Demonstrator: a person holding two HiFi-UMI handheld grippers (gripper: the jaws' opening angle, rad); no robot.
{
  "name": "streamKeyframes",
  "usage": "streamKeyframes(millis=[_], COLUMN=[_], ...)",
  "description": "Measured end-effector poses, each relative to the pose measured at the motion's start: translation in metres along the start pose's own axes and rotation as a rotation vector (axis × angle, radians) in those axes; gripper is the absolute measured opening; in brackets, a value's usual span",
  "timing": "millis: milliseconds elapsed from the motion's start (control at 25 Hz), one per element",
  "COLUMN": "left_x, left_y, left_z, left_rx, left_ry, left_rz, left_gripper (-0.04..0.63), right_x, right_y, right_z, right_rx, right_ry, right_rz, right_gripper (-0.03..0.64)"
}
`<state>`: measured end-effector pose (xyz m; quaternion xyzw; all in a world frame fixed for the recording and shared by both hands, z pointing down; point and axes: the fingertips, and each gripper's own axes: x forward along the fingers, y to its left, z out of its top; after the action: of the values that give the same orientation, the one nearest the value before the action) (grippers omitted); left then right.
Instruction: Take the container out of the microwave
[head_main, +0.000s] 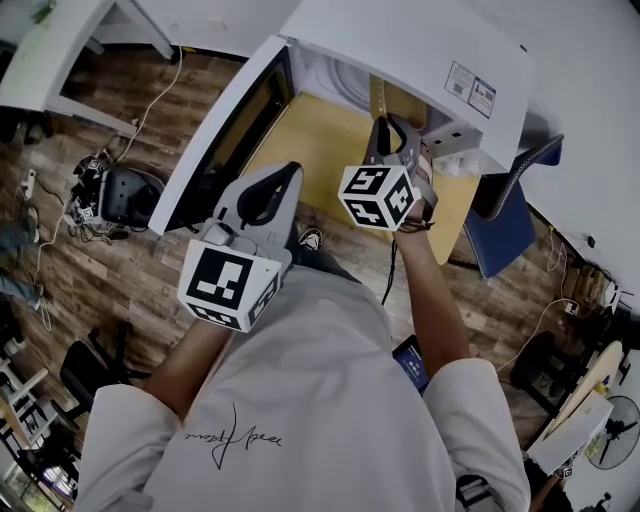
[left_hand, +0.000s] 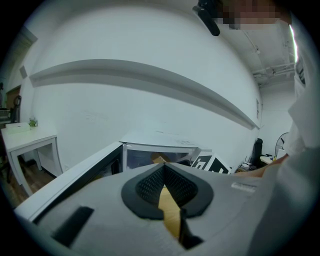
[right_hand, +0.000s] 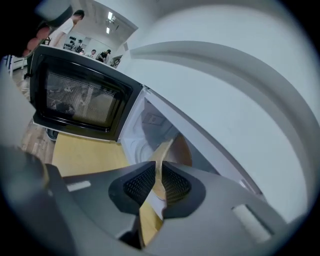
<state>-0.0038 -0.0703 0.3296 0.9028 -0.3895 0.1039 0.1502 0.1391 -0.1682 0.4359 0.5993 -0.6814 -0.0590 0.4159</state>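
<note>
The white microwave (head_main: 400, 40) stands on a wooden table (head_main: 320, 150) with its door (head_main: 230, 130) swung open to the left. My right gripper (head_main: 385, 125) is at the mouth of the oven, shut on the thin tan rim of a brown paper container (right_hand: 167, 150). The rim runs up between the black pads (right_hand: 142, 182), and the container's body shows just beyond them, in front of the cavity. My left gripper (head_main: 285, 175) hangs over the table in front of the door, jaws together and empty (left_hand: 163, 170). Most of the container is hidden in the head view.
A blue chair (head_main: 500, 225) stands right of the table. Cables and a black device (head_main: 120, 190) lie on the wooden floor at left, near a white desk (head_main: 50, 50). The open door (right_hand: 80, 100) juts out left of my right gripper.
</note>
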Motion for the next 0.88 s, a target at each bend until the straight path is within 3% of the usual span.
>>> streamKeyframes(millis=[880], left_x=[-0.01], left_y=[-0.009], left_z=[-0.006], left_rx=[-0.005], left_ry=[-0.011], left_rz=[-0.004], left_gripper=[-0.002], right_x=[-0.067], right_y=[0.011], right_z=[0.008], right_rx=[0.241], right_ry=[-0.045], right_rz=[0.13], right_gripper=[0.055])
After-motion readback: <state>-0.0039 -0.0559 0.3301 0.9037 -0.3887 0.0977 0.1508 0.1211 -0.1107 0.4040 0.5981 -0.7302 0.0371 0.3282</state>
